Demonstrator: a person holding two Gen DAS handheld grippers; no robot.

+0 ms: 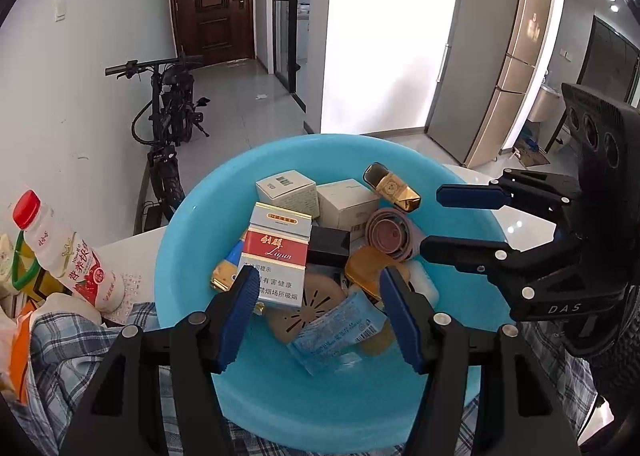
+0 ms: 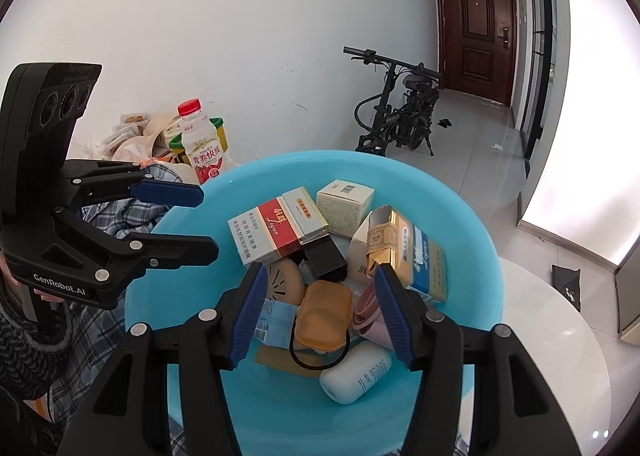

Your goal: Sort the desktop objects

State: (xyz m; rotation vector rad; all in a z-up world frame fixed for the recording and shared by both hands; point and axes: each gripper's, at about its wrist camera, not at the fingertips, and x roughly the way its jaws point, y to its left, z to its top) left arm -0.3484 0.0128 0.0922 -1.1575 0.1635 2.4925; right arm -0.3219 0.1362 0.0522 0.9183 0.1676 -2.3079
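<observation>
A blue plastic basin [image 1: 180, 256] [image 2: 472, 240] holds several small things. Among them are a red and white cigarette pack [image 1: 276, 252] [image 2: 276, 230], a gold and blue pack [image 2: 412, 256], white cartons [image 1: 288, 190] [image 2: 346, 202], a black box [image 2: 324, 256], an orange translucent case [image 2: 322, 314], a white bottle [image 2: 356, 372] and a blue tissue packet [image 1: 340, 330]. My left gripper [image 1: 319, 284] [image 2: 206, 222] hangs open over the basin's near side. My right gripper [image 2: 320, 280] [image 1: 434, 218] is open above the orange case, pressing on nothing.
A milk drink bottle with a red cap [image 1: 68, 256] [image 2: 202, 148] stands beside the basin among snack bags. A plaid cloth [image 1: 60, 368] lies under the basin's near edge. The white round table [image 2: 560, 336] extends right. A bike [image 2: 396, 112] is parked on the floor behind.
</observation>
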